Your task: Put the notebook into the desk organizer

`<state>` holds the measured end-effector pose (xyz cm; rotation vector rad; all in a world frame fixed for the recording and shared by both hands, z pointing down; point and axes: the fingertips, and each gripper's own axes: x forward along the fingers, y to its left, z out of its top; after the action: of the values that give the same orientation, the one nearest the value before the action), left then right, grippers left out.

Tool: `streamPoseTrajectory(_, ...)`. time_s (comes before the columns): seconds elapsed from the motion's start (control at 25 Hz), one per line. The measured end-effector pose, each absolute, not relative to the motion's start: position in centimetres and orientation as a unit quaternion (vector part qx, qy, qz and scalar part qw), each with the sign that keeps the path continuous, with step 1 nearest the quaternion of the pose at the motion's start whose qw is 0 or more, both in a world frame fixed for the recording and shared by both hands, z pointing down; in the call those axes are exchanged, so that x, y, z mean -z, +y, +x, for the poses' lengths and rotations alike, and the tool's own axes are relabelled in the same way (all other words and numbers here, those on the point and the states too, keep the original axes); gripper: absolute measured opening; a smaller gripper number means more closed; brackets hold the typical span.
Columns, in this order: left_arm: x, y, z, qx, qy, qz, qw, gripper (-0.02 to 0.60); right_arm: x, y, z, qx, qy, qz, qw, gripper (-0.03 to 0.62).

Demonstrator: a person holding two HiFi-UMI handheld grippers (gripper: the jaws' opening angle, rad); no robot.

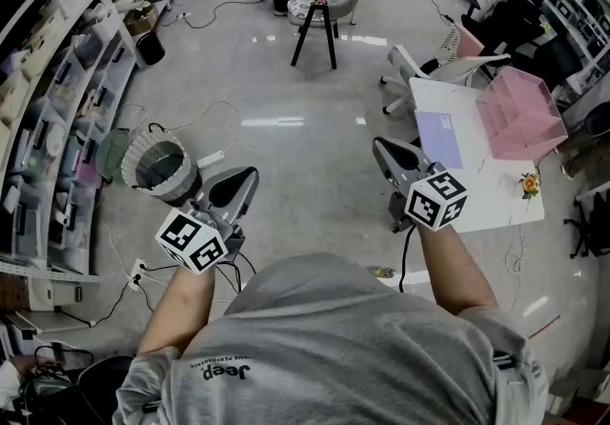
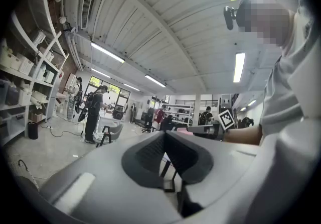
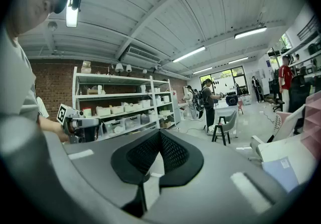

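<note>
Pink desk organizer point(image 1: 519, 113), one, stands on the white table point(image 1: 486, 190); one lavender notebook point(image 1: 438, 139) lies flat just beside it, outside. One lined wastebasket point(image 1: 157, 169) on floor. Left gripper point(image 1: 248, 172) and right gripper point(image 1: 380, 144): jaws closed together, holding nothing

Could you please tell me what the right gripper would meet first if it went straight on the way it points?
Nothing close: the right gripper points across bare floor toward far shelving; the stool seems right of that line, though depth is unclear.
</note>
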<state>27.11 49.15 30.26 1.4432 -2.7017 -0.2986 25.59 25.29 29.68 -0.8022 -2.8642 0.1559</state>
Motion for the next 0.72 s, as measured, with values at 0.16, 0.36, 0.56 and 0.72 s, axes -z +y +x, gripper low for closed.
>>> streamPoseTrajectory(0.16,-30.18,49.20,27.04,0.101,-0.877,0.469,0.034,0.058,-29.62,25.28,25.49,-0.053,-0.958,-0.269,0.082,0.000)
streamPoseTrajectory(0.36,-30.21,49.10,27.10,0.099,-0.876,0.471,0.034,0.058,-29.69,25.23,25.50,-0.056,-0.958,-0.270,0.083,0.000)
streamPoseTrajectory(0.56,-30.21,48.97,26.96,0.098,-0.875,0.472,0.034,0.058,-29.52,25.00,25.40,-0.062,-0.958,-0.269,0.077,0.002)
streamPoseTrajectory(0.72,-30.47,48.73,26.71,0.098,-0.875,0.472,0.035,0.058,-29.31,25.36,25.47,-0.085,-0.949,-0.297,0.063,0.097)
